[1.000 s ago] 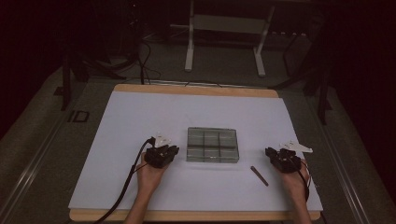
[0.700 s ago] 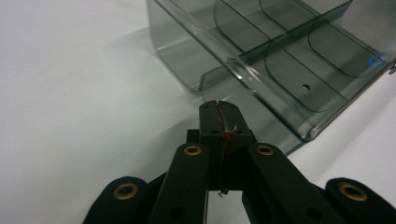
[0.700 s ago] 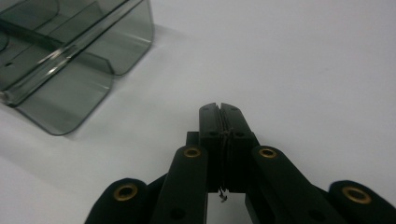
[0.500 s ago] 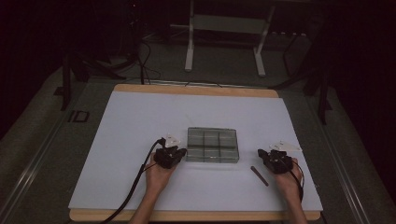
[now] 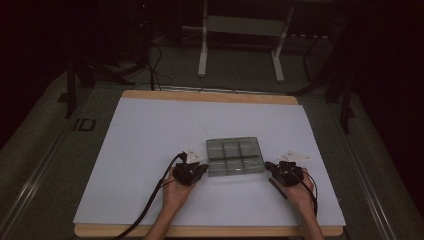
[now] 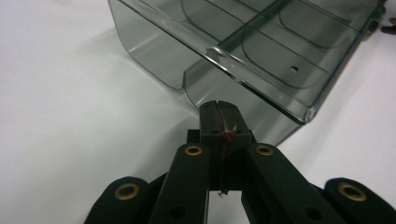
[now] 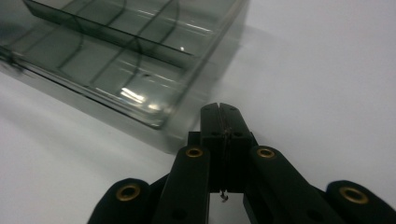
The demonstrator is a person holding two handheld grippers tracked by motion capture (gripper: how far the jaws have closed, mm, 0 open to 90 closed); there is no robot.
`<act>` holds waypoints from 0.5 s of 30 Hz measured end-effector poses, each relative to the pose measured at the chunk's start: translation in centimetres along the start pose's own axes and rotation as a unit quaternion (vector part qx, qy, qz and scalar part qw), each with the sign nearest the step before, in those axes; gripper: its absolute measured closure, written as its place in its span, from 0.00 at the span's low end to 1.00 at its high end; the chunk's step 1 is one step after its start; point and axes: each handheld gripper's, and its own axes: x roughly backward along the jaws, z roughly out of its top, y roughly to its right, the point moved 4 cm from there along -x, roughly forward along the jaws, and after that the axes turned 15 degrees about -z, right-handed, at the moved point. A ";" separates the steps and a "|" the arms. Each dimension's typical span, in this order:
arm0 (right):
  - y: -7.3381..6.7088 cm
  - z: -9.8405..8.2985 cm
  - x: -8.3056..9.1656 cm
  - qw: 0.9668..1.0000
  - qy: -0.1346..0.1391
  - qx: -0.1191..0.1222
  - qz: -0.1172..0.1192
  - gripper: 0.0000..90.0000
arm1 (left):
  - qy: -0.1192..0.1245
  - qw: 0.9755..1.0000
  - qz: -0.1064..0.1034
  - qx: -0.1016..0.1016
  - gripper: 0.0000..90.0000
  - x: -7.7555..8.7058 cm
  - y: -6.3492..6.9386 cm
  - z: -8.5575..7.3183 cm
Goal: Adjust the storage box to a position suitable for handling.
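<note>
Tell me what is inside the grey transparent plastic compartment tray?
The grey transparent plastic compartment tray holds nothing in the compartments visible; only dividers show. Its far corners are out of frame in both gripper views.

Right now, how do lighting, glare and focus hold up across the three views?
High view: dim, the surroundings almost black, the white table evenly lit, the compartment tray small and soft. Left gripper view: bright, the table washed out, glare streaks along the tray rim. Right gripper view: the tray blurred with small highlights, the jaws sharper.
</note>
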 end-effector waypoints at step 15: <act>-1.0 -0.4 0.6 1.000 -0.003 0.014 0.017 1.00 | -0.003 1.000 0.006 0.004 1.00 0.5 -0.3 -0.2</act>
